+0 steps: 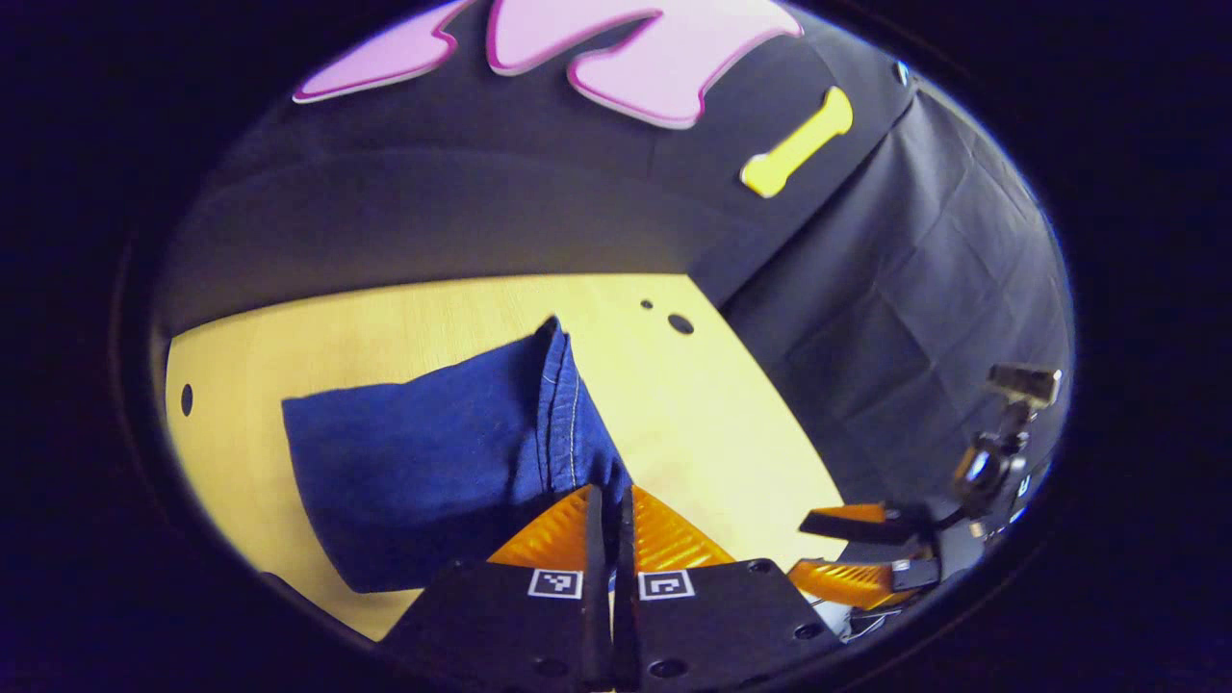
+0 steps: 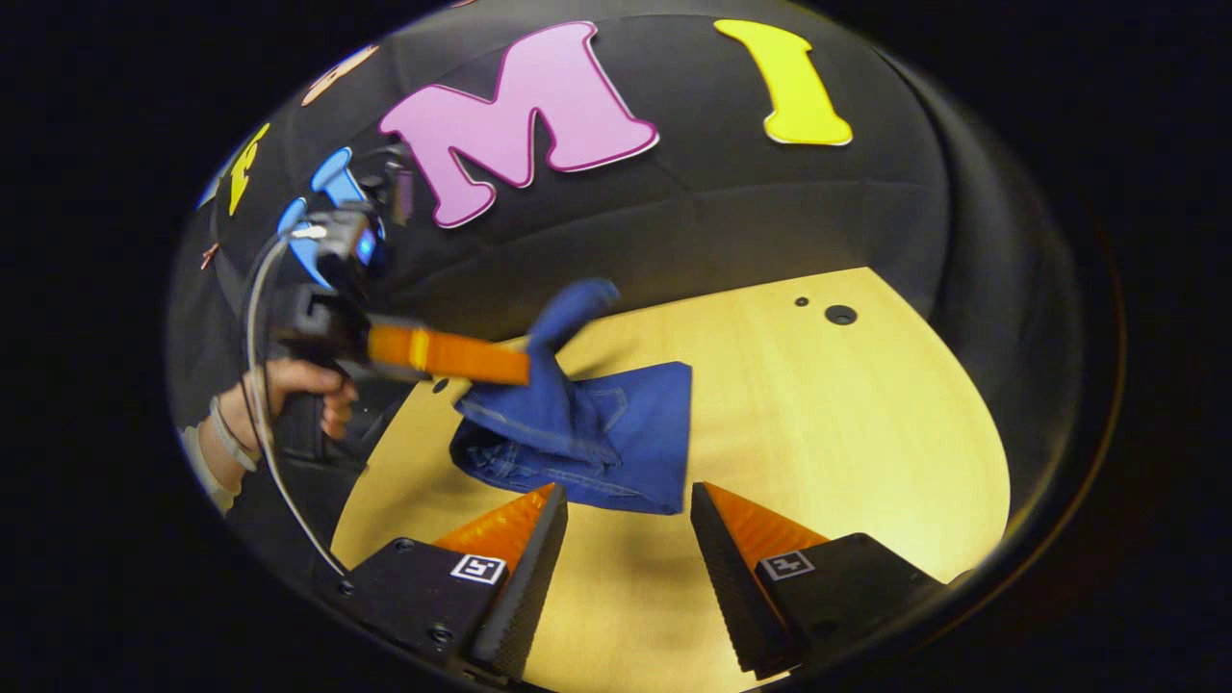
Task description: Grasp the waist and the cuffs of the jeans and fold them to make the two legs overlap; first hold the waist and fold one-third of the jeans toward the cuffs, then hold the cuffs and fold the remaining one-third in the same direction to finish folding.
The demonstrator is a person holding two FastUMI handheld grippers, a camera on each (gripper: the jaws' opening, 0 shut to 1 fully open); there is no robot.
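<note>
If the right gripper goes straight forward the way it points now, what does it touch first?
Probably the jeans: the open right gripper points at their near edge on the table. Depth is unclear, so it might meet the tabletop first.

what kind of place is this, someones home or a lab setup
Most likely a staged recording booth, not a home: black cloth walls close in a bare wooden table with drilled holes, and a hand holds the left gripper, shut on the jeans. The right gripper is open.

Jeans on table; left hand-held gripper lifting fold.
</note>
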